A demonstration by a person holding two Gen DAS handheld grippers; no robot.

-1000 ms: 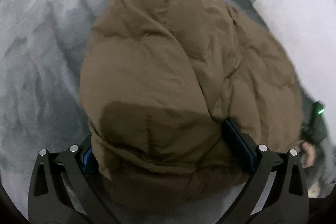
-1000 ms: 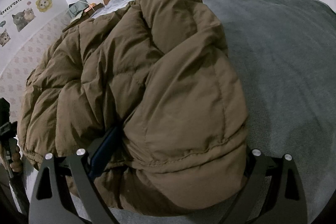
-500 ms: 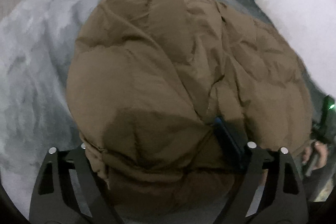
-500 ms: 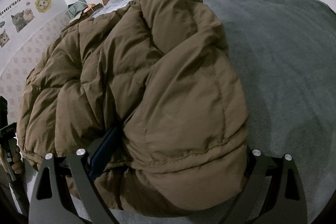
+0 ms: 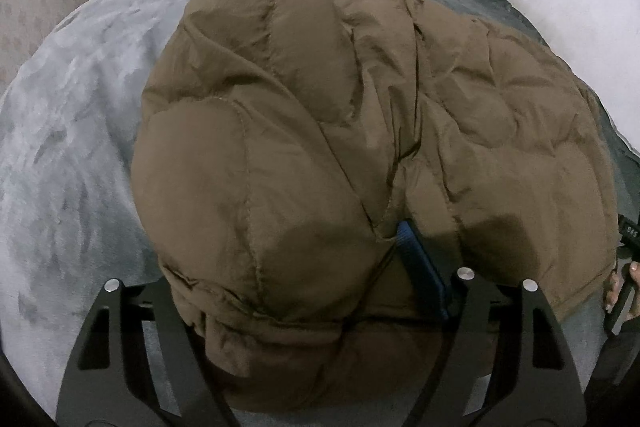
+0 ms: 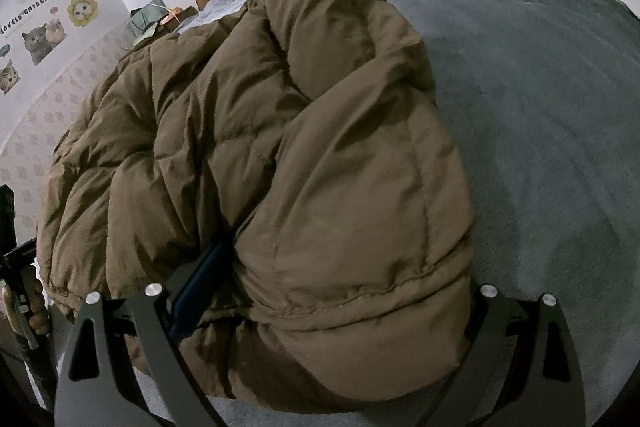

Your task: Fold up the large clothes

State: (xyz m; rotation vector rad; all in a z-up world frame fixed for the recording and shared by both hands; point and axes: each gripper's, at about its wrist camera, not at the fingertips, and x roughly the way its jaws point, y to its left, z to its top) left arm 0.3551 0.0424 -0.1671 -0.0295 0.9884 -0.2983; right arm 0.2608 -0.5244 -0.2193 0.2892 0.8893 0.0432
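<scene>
Left tool [image 5: 304, 291]: just been closing, clamped on coat [image 5: 360, 131] sleeve at bed [image 5: 80, 115] near edge. Right tool [image 6: 320, 299]: likewise clamped. Next, probably: fold sleeves inward.

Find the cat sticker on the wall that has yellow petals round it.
The flower sticker, rightmost of the cats; the grey one and the striped one left of it have no petals.

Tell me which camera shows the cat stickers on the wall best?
The right wrist view: the cat stickers sit clearly on the wall at its left edge. The left wrist view shows none, only the brown coat and the bed.
</scene>
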